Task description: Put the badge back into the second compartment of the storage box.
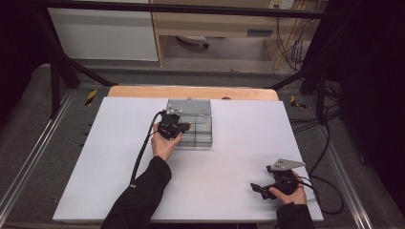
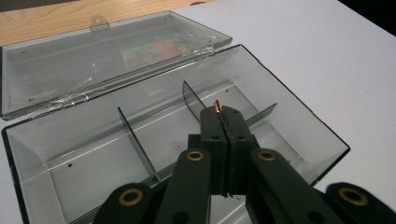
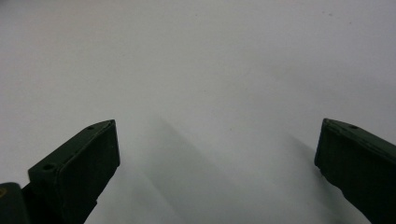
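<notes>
Left tongs (image 2: 225, 112) are pressed together, pinching a small orange-tipped metal pin (image 2: 217, 106), held over the middle compartment of the open clear plastic divided box (image 2: 140, 140). Right tongs (image 3: 217, 154) are spread above the white worktop (image 3: 196, 60).

The box (image 1: 195, 130) sits on the table (image 1: 229, 157), its lid (image 1: 188, 107) lying open behind it. Maybe a pin (image 2: 217, 107) is above the middle part.
</notes>
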Demonstrator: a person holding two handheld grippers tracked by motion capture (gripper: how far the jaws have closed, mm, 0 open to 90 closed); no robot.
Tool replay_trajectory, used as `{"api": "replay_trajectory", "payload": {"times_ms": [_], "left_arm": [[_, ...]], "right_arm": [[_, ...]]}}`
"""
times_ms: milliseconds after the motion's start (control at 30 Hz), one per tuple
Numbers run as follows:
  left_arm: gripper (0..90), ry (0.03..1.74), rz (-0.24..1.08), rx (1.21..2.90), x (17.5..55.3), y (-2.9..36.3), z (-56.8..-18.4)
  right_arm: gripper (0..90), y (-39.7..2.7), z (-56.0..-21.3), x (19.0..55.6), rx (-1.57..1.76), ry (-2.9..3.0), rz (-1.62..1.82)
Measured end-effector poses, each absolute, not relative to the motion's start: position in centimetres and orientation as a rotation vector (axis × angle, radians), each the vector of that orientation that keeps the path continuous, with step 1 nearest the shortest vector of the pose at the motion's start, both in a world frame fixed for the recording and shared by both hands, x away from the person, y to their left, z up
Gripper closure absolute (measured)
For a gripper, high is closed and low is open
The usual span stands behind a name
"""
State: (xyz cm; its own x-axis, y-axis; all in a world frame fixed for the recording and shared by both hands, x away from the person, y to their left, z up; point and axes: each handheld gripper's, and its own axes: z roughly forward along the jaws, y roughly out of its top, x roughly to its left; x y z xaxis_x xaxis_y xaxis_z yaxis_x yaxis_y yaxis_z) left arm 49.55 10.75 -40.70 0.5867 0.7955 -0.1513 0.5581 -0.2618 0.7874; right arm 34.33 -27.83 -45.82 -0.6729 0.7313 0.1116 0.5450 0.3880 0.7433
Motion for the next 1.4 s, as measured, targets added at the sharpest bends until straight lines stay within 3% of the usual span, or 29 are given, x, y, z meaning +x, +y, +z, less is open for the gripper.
{"api": "replay_trajectory", "payload": {"times_ms": [1400], "left_arm": [[88.6,1.156,0.382,1.969,51.7,11.3,-43.2]], "right_arm": [[0.5,-27.8,-45.8,34.3,1.136,2.411,1.163]]}}
